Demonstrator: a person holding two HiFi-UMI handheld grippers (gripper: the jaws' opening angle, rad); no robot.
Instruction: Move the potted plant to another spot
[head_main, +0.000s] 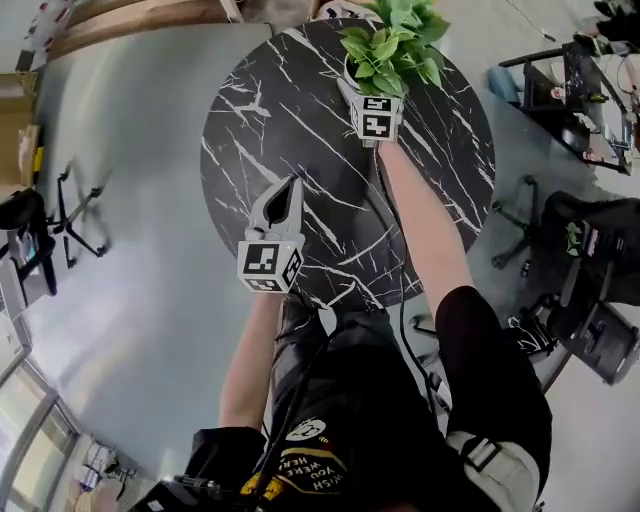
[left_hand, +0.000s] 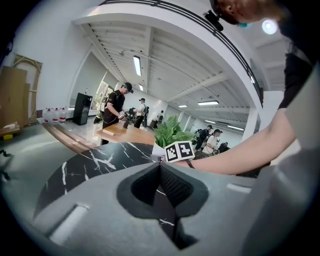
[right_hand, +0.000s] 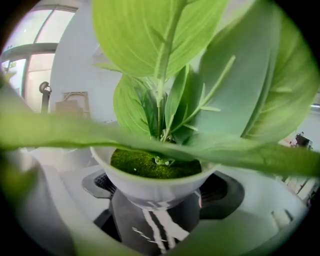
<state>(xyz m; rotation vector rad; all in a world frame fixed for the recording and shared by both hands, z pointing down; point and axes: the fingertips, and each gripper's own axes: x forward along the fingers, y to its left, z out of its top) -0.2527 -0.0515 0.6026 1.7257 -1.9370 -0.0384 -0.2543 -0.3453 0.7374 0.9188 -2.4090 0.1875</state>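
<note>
The potted plant (head_main: 395, 45), with broad green leaves in a white pot (right_hand: 150, 187), sits between the jaws of my right gripper (head_main: 363, 80) at the far side of the round black marble table (head_main: 300, 110). In the right gripper view the pads press on the pot's sides, moss (right_hand: 150, 165) fills the pot, and marble shows beneath its base. My left gripper (head_main: 287, 190) hovers over the table's near half with its jaws together and nothing in them. In the left gripper view the plant (left_hand: 170, 132) stands behind the right gripper's marker cube (left_hand: 179, 151).
Office chairs (head_main: 585, 290) stand to the right of the table, and a black stand (head_main: 75, 215) is on the floor at the left. A wooden bench (head_main: 130, 20) runs along the far left. People (left_hand: 117, 107) work at a wooden table (left_hand: 127, 132) beyond.
</note>
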